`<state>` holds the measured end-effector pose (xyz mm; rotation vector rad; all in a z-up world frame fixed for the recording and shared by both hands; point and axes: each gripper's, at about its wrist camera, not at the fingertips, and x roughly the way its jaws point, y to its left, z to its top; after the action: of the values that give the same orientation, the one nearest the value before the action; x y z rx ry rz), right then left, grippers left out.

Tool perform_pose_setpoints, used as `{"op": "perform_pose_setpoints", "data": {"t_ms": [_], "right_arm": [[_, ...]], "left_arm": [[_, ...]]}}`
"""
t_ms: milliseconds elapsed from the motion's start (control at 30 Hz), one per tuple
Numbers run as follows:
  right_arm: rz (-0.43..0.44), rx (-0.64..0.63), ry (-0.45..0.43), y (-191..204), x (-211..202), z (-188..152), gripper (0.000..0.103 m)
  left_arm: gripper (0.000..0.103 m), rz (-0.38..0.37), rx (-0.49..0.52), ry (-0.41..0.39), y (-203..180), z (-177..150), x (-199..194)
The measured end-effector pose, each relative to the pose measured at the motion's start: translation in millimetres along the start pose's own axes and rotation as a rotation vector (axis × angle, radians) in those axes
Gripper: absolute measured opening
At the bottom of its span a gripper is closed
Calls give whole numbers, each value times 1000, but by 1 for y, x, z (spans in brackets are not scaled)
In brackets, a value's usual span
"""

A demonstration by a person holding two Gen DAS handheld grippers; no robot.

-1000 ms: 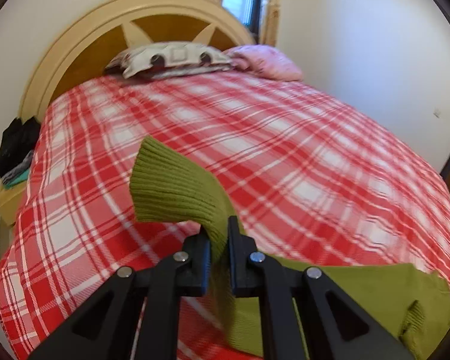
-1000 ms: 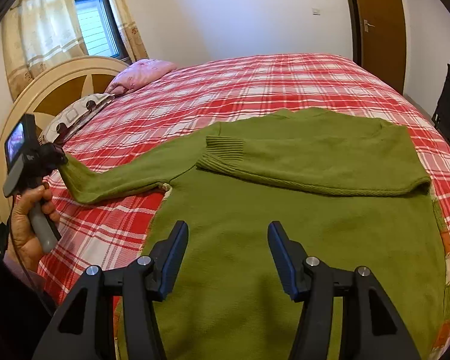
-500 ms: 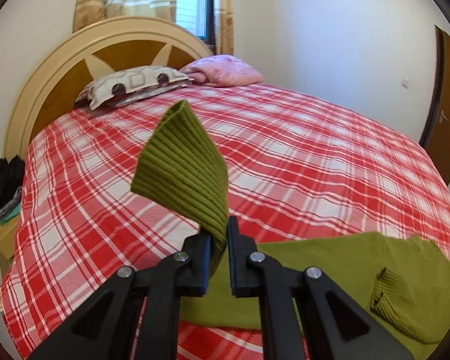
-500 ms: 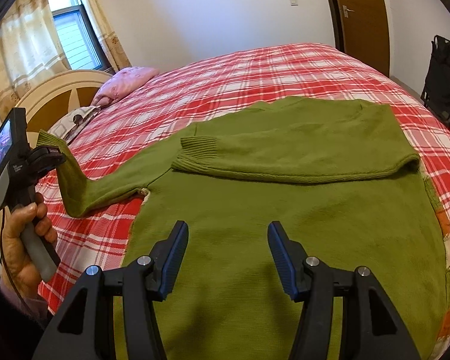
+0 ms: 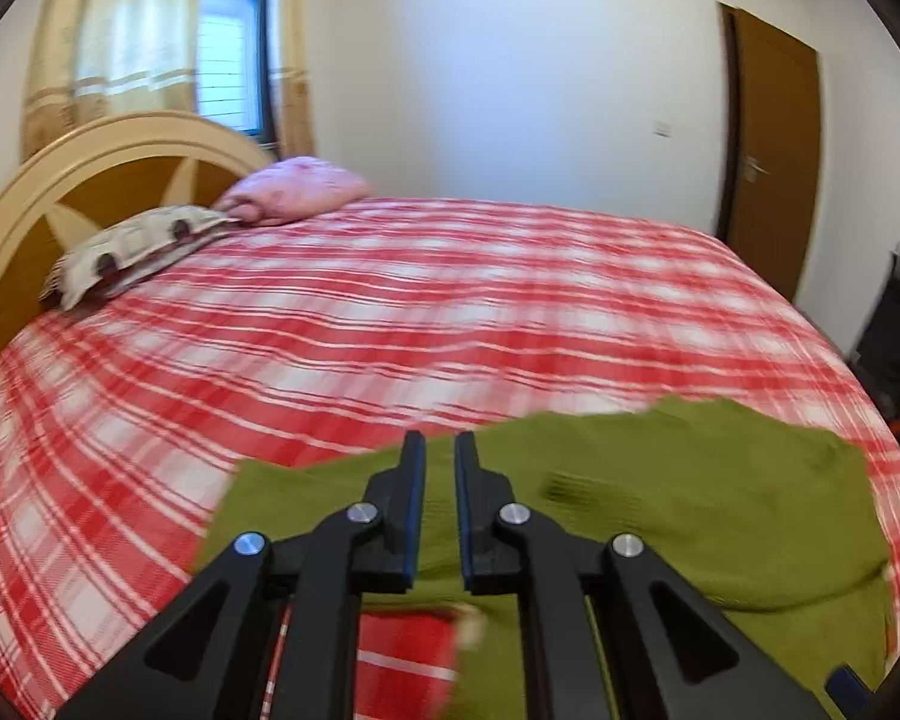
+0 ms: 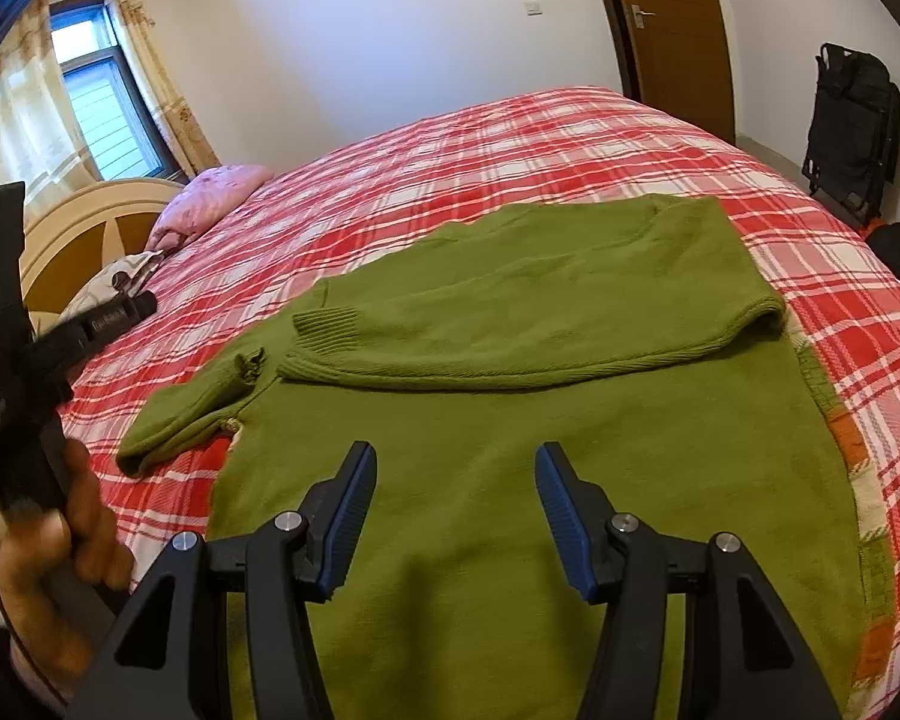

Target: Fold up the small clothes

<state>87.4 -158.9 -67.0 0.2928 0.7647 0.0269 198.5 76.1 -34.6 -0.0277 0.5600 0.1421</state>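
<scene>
1. Work surface. The bed (image 6: 510,138), covered in red-and-white plaid, carries the whole job. Pillows sit at the headboard end, well apart from the work.

2. Workpiece. The green sweater (image 6: 510,450) lies flat across the near part of the bed. Its hem end is toward me and its neck end is away.

3. Completed step. One sleeve (image 6: 510,330) is folded across the chest. It runs from the door-side shoulder, and its ribbed cuff rests on the body panel.

4. Step in hand. The other sleeve (image 6: 174,420), on the headboard side, is only partly brought in. It is doubled back on itself and mostly lies off the body, on the plaid. I judge this fold unfinished, because the sleeve needs to lie across the chest like the first one.

5. Remaining steps, as I judge them: finish this sleeve, then fold the body up from the hem. Roughly a third of the work looks done.

6. Right gripper (image 6: 455,456). I hold it over the lower body panel. Its jaws stand moderately wide and nothing is between them.

7. Left gripper (image 5: 435,444). I hold it over the headboard-side edge of the sweater. Its jaws are drawn nearly together and no cloth shows between the pads. The left wrist view is blurred.

8. Detail. The unfinished sleeve's cuff (image 6: 251,363) sits crumpled near the armpit seam and needs smoothing.
</scene>
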Motion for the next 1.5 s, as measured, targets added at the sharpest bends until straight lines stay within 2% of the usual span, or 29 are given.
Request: {"op": "perform_pose_setpoints", "data": {"t_ms": [167, 233, 300, 333, 367, 400, 433, 467, 633, 700, 833, 900, 967, 1000, 1067, 1100, 1233, 1367, 1500], "right_arm": [[46, 6, 13, -5, 2, 2, 57], [91, 5, 30, -1, 8, 5, 57], [148, -8, 48, 7, 15, 12, 57], [176, -14, 58, 13, 20, 17, 57], [211, -17, 76, 20, 27, 23, 57], [262, -16, 99, 30, 37, 29, 57], [300, -16, 123, 39, 46, 35, 57], [317, -29, 145, 51, 56, 41, 57], [453, -71, 270, 122, 118, 52, 57], [436, -81, 305, 144, 141, 50, 56], [360, -156, 336, 183, 182, 39, 57], [331, -186, 304, 193, 187, 36, 56], [288, -247, 282, 207, 189, 35, 35], [266, -266, 283, 210, 191, 35, 16], [256, -281, 291, 212, 195, 35, 14], [250, -302, 284, 214, 194, 36, 10], [273, -344, 211, 215, 167, 48, 10], [302, -349, 106, 206, 127, 80, 10], [274, -344, 30, 180, 94, 111, 10]], "left_arm": [[12, -54, 48, 63, -20, -21, 2], [18, -58, 38, 102, -13, -29, 3], [19, -51, 20, 128, 0, -34, 4], [22, -26, 10, 141, 10, -38, 5], [36, 9, 3, 148, 21, -41, 6], [54, 43, -4, 150, 31, -43, 6], [61, 85, -15, 147, 43, -47, 6], [65, 112, -27, 144, 54, -49, 6], [65, 198, -93, 162, 105, -60, 8], [65, 218, -112, 178, 117, -64, 12], [65, 204, -183, 216, 142, -72, 19], [65, 211, -190, 221, 151, -74, 20], [65, 211, -197, 225, 157, -76, 22], [65, 211, -202, 229, 160, -76, 23], [65, 203, -220, 241, 163, -79, 26], [65, 200, -226, 245, 165, -79, 28], [65, 187, -240, 246, 165, -79, 25], [65, 174, -242, 220, 159, -72, 19], [65, 154, -222, 198, 144, -62, 12]]}}
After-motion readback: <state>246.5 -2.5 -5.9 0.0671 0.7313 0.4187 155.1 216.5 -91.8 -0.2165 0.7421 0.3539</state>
